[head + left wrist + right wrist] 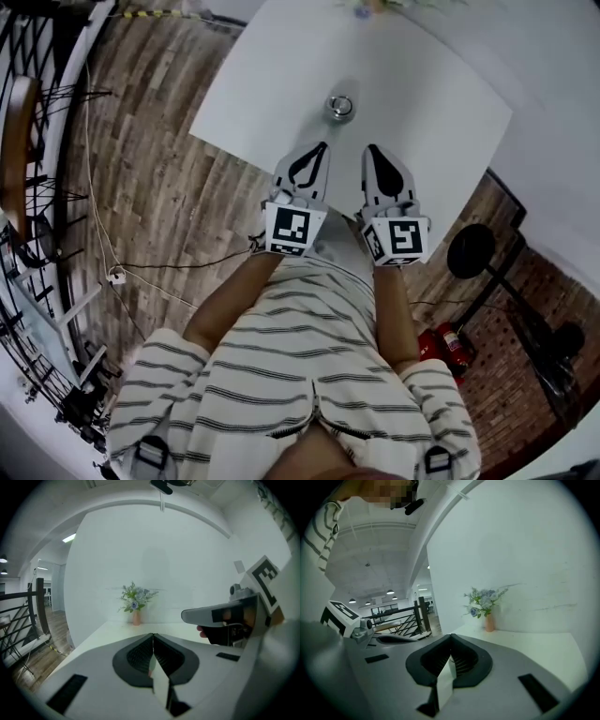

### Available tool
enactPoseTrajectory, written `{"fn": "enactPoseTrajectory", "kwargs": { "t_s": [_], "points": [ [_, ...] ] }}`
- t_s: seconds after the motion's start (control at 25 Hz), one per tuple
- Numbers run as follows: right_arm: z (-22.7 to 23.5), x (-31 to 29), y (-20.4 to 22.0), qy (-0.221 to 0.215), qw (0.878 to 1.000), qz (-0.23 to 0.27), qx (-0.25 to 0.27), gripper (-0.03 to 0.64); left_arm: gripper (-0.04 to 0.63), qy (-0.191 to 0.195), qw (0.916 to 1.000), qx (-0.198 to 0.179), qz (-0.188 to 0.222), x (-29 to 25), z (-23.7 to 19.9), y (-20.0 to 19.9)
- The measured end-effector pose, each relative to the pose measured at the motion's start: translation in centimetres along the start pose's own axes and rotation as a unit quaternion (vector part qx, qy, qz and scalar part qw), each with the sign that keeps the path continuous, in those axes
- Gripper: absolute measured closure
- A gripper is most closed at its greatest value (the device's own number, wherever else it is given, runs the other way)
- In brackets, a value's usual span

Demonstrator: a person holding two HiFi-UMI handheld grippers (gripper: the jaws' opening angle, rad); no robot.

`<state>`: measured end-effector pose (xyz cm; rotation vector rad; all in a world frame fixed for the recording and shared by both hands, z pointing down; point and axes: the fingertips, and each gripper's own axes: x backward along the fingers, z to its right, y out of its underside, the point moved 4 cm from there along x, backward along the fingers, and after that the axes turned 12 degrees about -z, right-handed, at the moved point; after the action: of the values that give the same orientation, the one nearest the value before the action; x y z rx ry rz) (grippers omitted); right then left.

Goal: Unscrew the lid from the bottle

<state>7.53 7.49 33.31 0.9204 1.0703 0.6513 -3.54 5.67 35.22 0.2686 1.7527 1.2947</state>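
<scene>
we held the left gripper [322, 148] and right gripper [369, 150] clenched, empty. the small silvery round-lidded bottle [339, 107] stood upright on the white table [272, 75], upper centre, between the 2 tips, marginally nearer the left.

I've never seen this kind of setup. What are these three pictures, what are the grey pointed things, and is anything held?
No robot here: a person in a striped shirt holds two hand-operated tongs. The head view looks down from a camera on their head; the other two cameras ride on the tongs. The left tongs and right tongs are side by side, both shut and empty. Just beyond them on the white table stands the small bottle, seen from above. A vase of flowers stands at the table's far edge.
</scene>
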Motion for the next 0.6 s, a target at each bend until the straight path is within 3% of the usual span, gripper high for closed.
{"fn": "enactPoseTrajectory", "kwargs": {
  "t_s": [0.36,0.6],
  "points": [
    [1.7,-4.3,0.4,-0.006,1.0,-0.026,-0.009,0.611,0.58,0.017,0.9992,-0.003,-0.035,-4.7,-1.2,2.3],
    [2.0,-6.1,1.3,-0.025,0.999,-0.043,-0.008,0.596,0.499,0.034,0.9982,-0.003,-0.05,-7.1,-1.8,3.3]
  ]
}}
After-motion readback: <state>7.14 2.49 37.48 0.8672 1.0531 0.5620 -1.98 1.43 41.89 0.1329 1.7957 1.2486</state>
